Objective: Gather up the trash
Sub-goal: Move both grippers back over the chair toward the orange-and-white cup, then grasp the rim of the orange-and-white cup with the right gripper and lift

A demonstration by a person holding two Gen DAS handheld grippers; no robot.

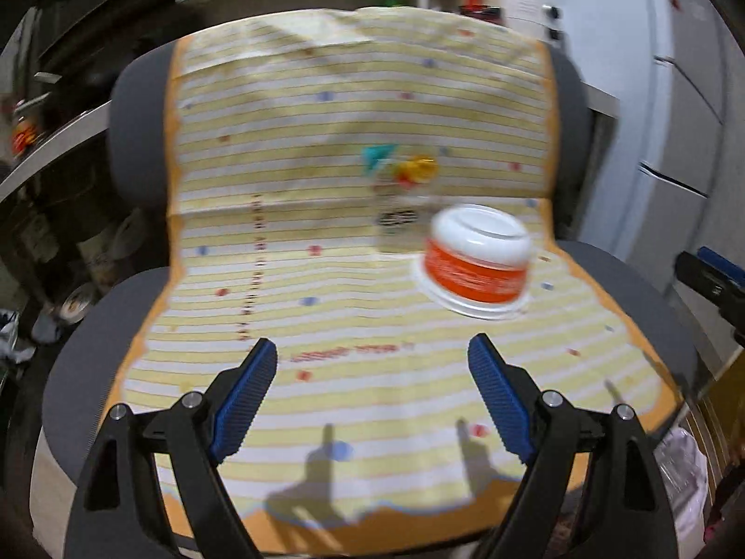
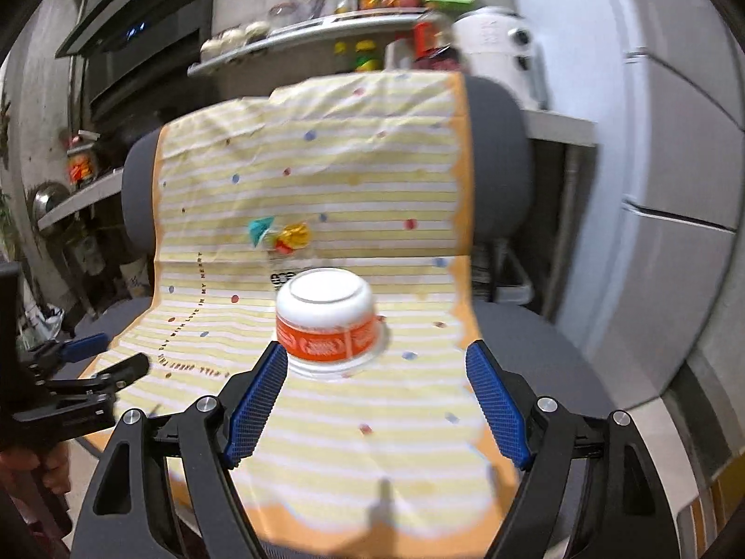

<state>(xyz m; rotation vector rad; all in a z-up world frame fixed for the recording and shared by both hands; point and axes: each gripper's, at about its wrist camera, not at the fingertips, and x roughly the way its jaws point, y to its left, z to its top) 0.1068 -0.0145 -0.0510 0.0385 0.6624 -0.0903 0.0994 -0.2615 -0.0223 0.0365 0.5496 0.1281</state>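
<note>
the upturned instant-noodle cup (image 2: 328,321) sits on the chair's striped cloth (image 2: 372,466), just ahead of your right gripper (image 2: 377,403). both grippers' fingers are apart, empty. it's likely light and crushable; pinch the orange band gently.

Striped cloth (image 2: 326,177) on the chair carries a curved line of small capitals, left of the upturned cup (image 2: 326,321): only "WITH LOVE IN MY HEART" reads, rest blurred. The cup's orange band has white lettering, too blurred to read. Clear wrapper (image 2: 284,275) just behind the cup shows a black mark, illegible.
</note>
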